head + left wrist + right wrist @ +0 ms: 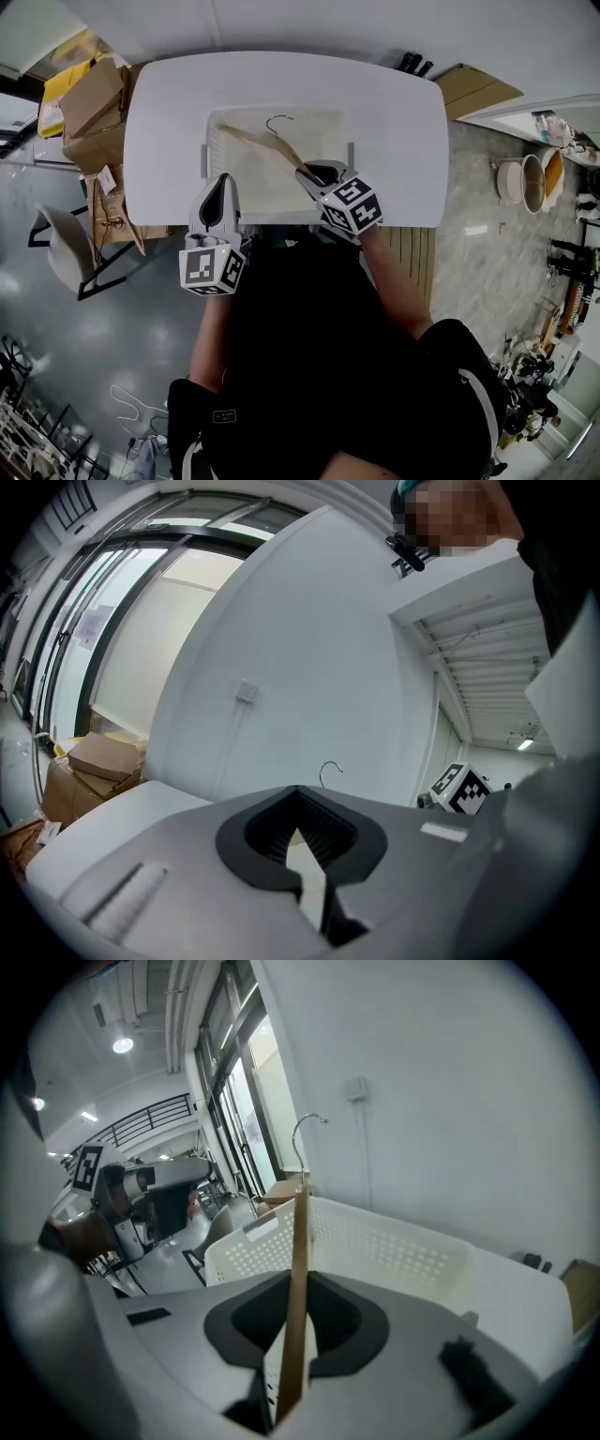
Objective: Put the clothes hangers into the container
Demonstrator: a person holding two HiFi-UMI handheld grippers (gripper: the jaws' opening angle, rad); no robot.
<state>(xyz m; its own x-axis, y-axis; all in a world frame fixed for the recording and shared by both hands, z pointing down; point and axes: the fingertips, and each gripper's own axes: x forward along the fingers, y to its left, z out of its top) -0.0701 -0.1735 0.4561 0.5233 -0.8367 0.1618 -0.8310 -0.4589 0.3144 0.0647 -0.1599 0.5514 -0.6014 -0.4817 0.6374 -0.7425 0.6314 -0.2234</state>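
A white perforated basket (213, 141) stands in the middle of a white table (169, 112). My right gripper (314, 173) is at the basket's near right corner, shut on one end of a wooden clothes hanger (255, 141). The hanger slants across the inside of the basket, its metal hook (278, 120) towards the far side. In the right gripper view the hanger's arm (298, 1241) rises from between the jaws (300, 1283) above the basket's wall (394, 1251). My left gripper (217, 199) hovers at the basket's near left corner, its jaws (299, 794) shut on nothing.
Cardboard boxes (89, 103) are stacked left of the table and a chair (66, 248) stands at the near left. Flat cardboard (473, 89) and round pots (525, 183) lie on the floor to the right. A wall runs behind the table.
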